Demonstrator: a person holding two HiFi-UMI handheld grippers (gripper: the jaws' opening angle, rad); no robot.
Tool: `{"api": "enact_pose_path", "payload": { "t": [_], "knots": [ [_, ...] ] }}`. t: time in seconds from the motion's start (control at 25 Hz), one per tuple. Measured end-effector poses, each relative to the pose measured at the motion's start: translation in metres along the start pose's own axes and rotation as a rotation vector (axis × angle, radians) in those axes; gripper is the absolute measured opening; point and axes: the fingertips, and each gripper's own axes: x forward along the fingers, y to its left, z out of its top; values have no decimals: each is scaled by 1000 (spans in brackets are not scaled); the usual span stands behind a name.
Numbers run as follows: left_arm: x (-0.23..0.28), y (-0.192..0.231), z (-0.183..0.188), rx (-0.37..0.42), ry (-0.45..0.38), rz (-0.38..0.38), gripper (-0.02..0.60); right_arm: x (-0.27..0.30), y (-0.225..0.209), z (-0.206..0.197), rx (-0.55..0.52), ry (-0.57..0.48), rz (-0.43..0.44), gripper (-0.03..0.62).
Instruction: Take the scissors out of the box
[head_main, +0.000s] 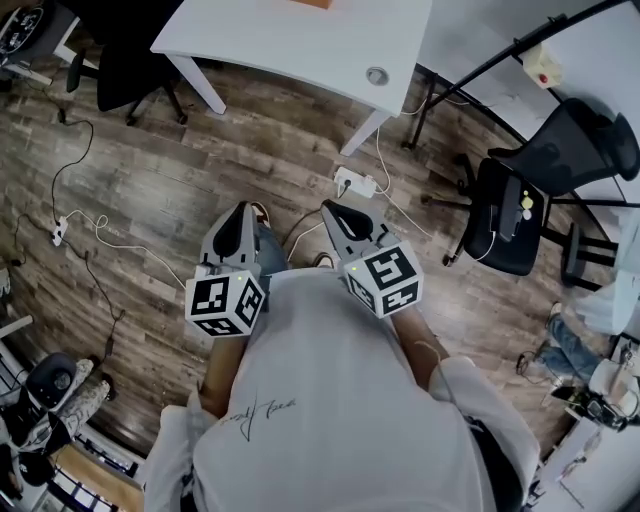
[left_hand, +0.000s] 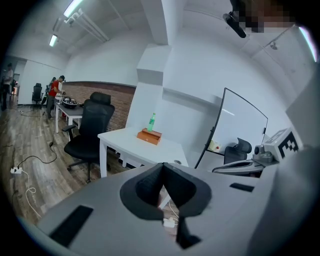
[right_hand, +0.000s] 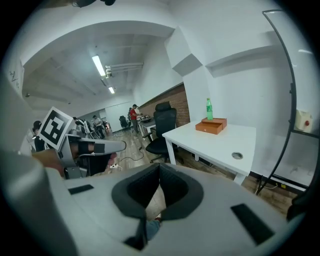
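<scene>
Both fingers of the left gripper (left_hand: 162, 167) and right gripper (right_hand: 159, 167) are pressed together, empty. The box (right_hand: 211, 125) is set on the white counter (right_hand: 210, 143), well apart across open floor (head_main: 180, 170); scissors perhaps inside, unseen.

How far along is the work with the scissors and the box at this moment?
Nothing looks done yet. Both the left tongs and the right tongs are shut and empty, held near the person's body. The brown box sits untouched on the white table ahead; no scissors show. Left: reach the box, take them out.
</scene>
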Motion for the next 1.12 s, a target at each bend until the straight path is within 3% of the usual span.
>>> {"api": "enact_pose_path", "payload": {
  "t": [0.72, 1.12],
  "knots": [
    [58, 120, 96, 47, -42, -135, 8, 125, 19, 102, -16, -107, -78, 10],
    [76, 164, 118, 50, -5, -222, 8, 164, 12, 129, -4, -128, -163, 11]
  ]
}}
